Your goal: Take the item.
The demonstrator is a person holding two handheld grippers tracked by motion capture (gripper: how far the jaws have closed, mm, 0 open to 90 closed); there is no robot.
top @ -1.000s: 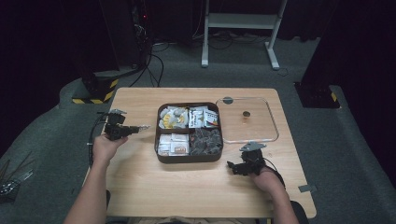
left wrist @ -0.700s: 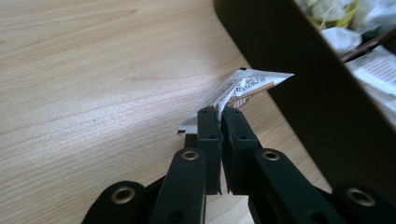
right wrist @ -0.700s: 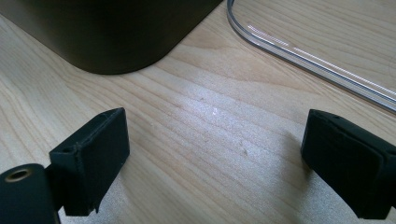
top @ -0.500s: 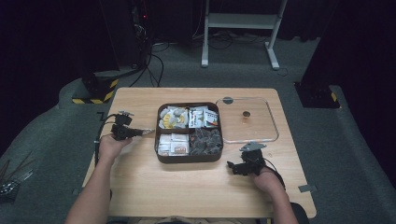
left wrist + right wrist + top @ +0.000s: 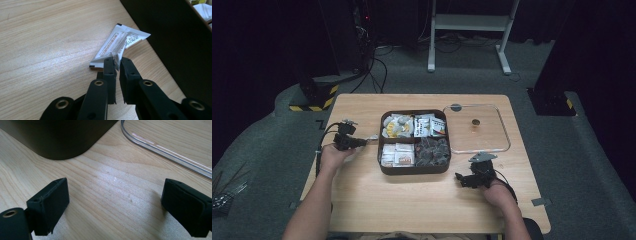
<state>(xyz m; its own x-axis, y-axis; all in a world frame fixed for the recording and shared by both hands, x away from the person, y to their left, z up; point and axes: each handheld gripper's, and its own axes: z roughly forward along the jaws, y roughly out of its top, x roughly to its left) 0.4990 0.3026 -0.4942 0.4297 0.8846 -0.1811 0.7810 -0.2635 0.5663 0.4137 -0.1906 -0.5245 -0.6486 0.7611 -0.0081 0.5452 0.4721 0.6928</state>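
A small white sachet (image 5: 117, 42) with printed text lies on the wooden table just left of the dark four-compartment tray (image 5: 412, 170). My left gripper (image 5: 117, 61) is shut on the sachet's near edge, its jaws almost touching. From above, the left gripper (image 5: 368, 139) points right toward the tray wall (image 5: 170, 37). The right gripper (image 5: 115, 195) rests open low over bare wood, nothing between its jaws. It sits near the tray's front right corner (image 5: 62, 137), right gripper (image 5: 462, 180) aimed left.
The tray holds several packets and sachets in its compartments. A clear lid (image 5: 502, 145) with a small knob (image 5: 475, 122) lies right of the tray; its rim (image 5: 162, 147) passes just ahead of the right gripper. The table ends close behind both hands.
The left hand with the sachet has come slightly lower and nearer the tray. The right hand has kept still.
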